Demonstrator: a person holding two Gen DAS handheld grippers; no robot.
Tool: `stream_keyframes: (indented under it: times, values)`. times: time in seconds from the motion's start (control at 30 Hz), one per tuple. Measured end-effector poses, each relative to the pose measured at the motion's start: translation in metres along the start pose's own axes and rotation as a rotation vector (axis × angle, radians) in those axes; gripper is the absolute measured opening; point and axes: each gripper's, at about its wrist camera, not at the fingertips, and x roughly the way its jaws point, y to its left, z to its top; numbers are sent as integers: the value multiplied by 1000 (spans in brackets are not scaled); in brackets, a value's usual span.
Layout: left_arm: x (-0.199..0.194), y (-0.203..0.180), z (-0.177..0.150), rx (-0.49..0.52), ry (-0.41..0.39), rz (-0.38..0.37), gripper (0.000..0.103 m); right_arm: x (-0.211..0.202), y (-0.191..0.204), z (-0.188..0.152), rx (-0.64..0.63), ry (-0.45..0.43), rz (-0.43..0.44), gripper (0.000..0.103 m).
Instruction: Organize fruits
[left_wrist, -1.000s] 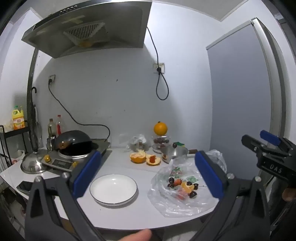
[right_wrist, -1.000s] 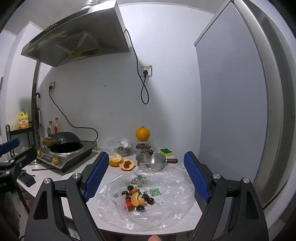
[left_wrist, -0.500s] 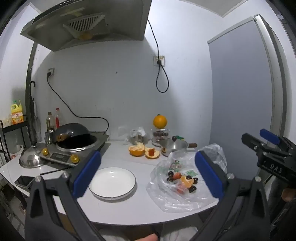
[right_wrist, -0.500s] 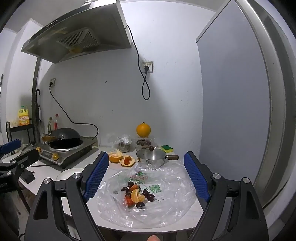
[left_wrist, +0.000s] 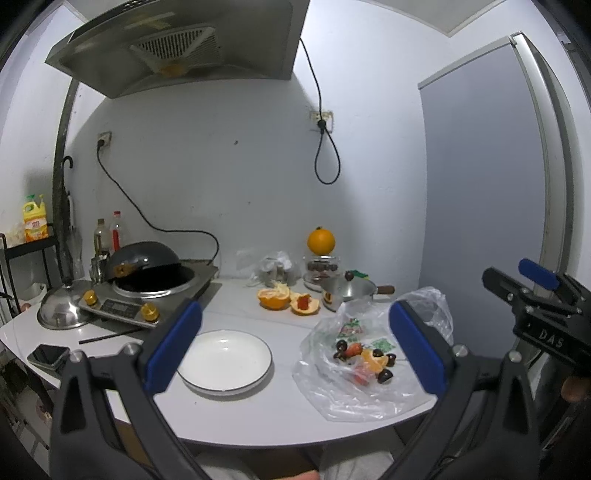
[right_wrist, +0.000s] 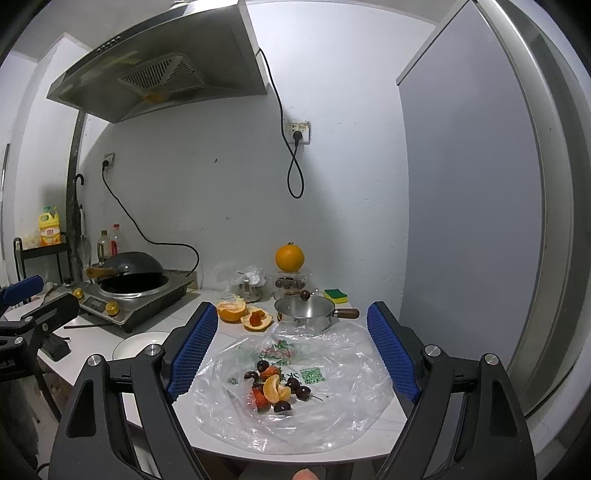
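A clear plastic bag (left_wrist: 354, 391) (right_wrist: 332, 417) lies flat on the white table, with orange segments (right_wrist: 275, 388), strawberries (right_wrist: 258, 398) and dark cherries (right_wrist: 302, 392) piled on it. An empty white plate (left_wrist: 225, 360) (right_wrist: 136, 345) sits to its left. My left gripper (left_wrist: 293, 347) hovers open in front of the table, its blue pads framing the plate and the bag. My right gripper (right_wrist: 291, 350) is open too, held short of the fruit pile. The right gripper also shows at the right edge of the left wrist view (left_wrist: 535, 291).
Peeled orange halves (left_wrist: 286, 301) lie behind the plate. A small steel pot (right_wrist: 304, 310), a sponge (right_wrist: 335, 294) and a whole orange (right_wrist: 289, 257) on a jar stand at the back. An induction cooker with a wok (left_wrist: 147, 273), a lid (left_wrist: 62, 306) and a phone (left_wrist: 48, 355) fill the left side.
Both grippers have drawn back a little and tilted, so the table sits lower and farther in both views. The fruit, bag and plate have not moved; both stay open.
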Motion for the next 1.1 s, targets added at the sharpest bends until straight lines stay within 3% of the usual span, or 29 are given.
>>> stream_keyframes:
  times: [1.1]
  values:
    - [5, 5, -6, -16, 25, 11, 102, 8, 2, -7, -7, 14, 7, 86]
